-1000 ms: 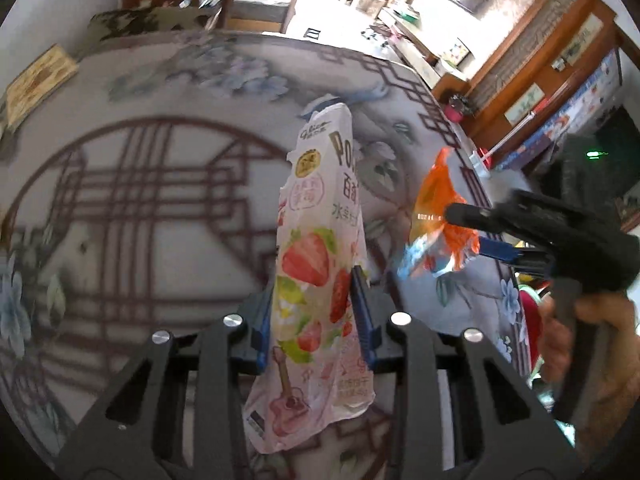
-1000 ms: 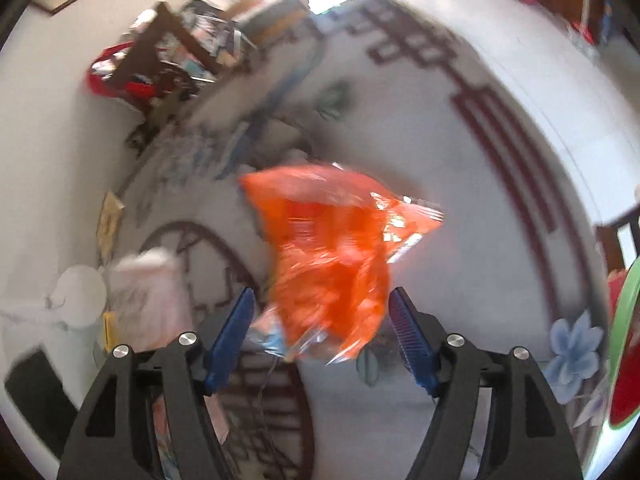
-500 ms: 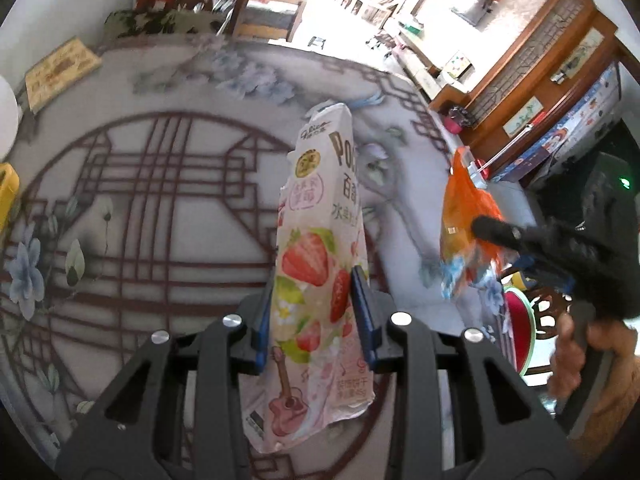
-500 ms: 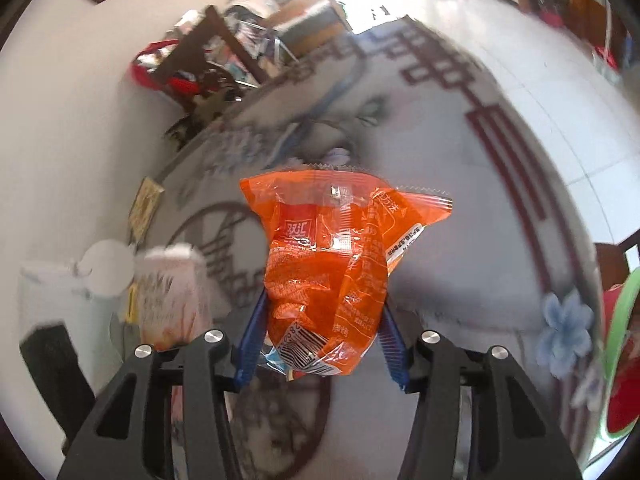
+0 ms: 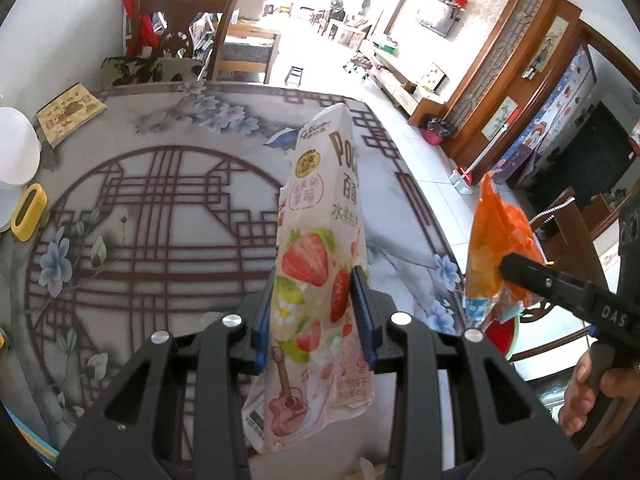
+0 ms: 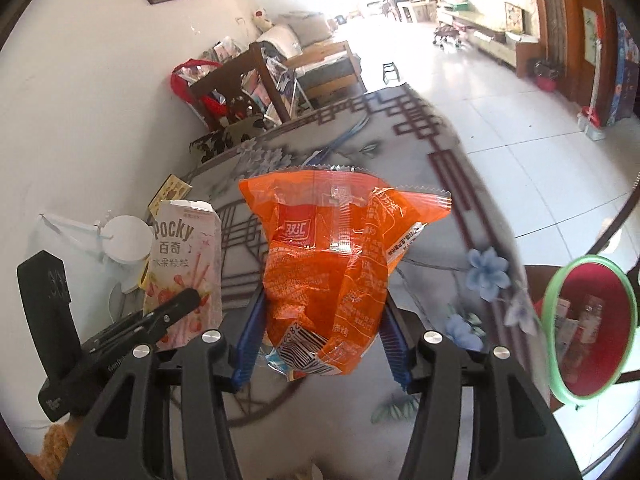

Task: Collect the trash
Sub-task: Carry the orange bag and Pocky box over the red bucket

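Left gripper (image 5: 313,312) clamps pink Pocky box (image 5: 320,272) low on sides, above patterned table (image 5: 140,208). I judge box light, crushable. Right gripper (image 6: 320,344), jaws just closing, pinches orange wrapper (image 6: 332,272) at base: limp, slick. Red bin (image 6: 588,320) near.

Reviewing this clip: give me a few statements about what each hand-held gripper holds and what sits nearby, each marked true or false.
1. The left hand-held gripper is shut on a pink strawberry snack box. True.
2. The right hand-held gripper is empty. False: it clamps an orange wrapper.
3. The orange wrapper lies flat on the table. False: it is held up above the table.
4. A red bin with a green rim stands beside the table. True.
5. A yellow object lies near the table's edge. True.
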Available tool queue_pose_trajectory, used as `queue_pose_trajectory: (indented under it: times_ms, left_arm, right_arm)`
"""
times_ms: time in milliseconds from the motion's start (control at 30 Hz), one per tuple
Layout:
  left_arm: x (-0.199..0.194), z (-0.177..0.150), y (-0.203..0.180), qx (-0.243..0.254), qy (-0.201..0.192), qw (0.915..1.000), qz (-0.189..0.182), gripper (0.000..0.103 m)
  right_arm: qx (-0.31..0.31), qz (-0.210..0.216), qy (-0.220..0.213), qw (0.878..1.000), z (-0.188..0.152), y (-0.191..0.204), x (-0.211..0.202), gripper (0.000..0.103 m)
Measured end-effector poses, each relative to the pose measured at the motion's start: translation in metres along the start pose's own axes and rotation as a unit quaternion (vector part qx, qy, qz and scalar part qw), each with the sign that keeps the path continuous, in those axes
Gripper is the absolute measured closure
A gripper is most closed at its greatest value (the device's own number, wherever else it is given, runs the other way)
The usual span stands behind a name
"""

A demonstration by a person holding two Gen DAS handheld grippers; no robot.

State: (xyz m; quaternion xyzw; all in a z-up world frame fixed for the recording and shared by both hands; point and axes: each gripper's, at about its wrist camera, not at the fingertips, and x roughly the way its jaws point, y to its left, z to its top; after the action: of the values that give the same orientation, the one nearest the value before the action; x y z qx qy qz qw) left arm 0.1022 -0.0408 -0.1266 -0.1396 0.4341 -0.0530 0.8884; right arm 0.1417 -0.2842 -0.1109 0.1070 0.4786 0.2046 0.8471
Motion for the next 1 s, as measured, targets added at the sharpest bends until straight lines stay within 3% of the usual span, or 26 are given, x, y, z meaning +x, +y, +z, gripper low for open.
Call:
queue_pose_trajectory:
  times_ms: [600,1000]
  left_arm:
    - [-0.017,-0.007,-0.075,0.080,-0.012,0.9959,-0.041,0.070]
    - [0.007,-0.012,-0.150,0.138,0.000,0.9873,-0.079,0.070]
  right_arm:
    - [0.063,-0.040,-0.045,0.996,-0.043,-0.050,-0.064,0.051]
    - [0.123,-0.082,-0.077,0.986,-0.062,-0.122,-0.110,0.051]
